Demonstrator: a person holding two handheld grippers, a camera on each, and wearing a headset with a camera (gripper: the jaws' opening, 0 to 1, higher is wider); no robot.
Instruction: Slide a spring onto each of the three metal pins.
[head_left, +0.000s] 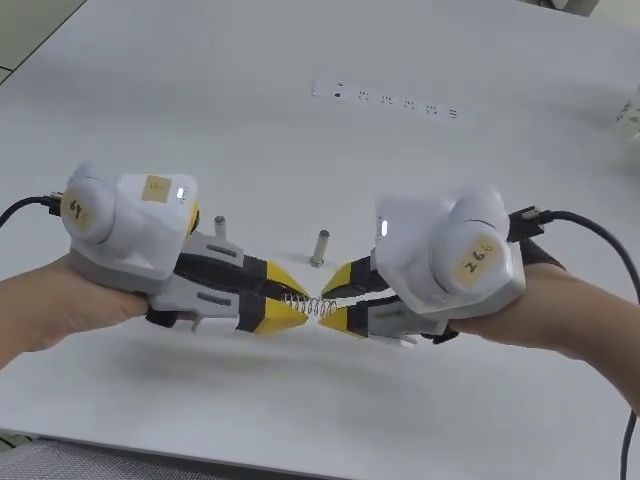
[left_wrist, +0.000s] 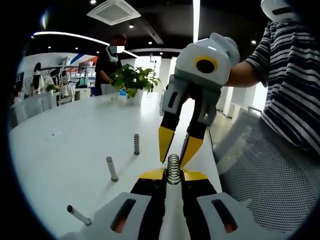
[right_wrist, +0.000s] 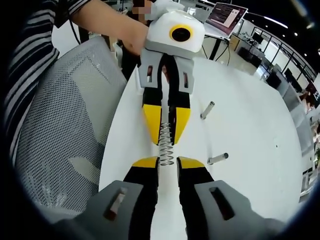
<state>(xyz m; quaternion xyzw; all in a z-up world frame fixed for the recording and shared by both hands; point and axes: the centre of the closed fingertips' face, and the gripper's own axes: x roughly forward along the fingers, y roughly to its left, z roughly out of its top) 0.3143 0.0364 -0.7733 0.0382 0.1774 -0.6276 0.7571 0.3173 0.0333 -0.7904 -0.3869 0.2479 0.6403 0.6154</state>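
Note:
A small steel spring (head_left: 310, 301) bridges the tips of both grippers above the white table (head_left: 300, 130). My left gripper (left_wrist: 173, 175) is shut on the spring (left_wrist: 173, 168), which runs back between its yellow-tipped jaws. My right gripper (right_wrist: 168, 163) meets it head-on, shut on the spring's (right_wrist: 166, 142) free end. Beyond the tips, one upright pin (left_wrist: 136, 144) wears a spring. A bare pin (left_wrist: 111, 168) stands nearer and a third pin (left_wrist: 79, 215) nearest. The head view shows the sprung pin (head_left: 320, 246) and a bare pin (head_left: 220, 226).
A white power strip (head_left: 385, 98) lies at the far side of the table. A mesh chair (right_wrist: 65, 125) stands by the table's near edge, beside a person in a striped shirt (left_wrist: 290, 75). Other people and a potted plant (left_wrist: 132, 77) are far off.

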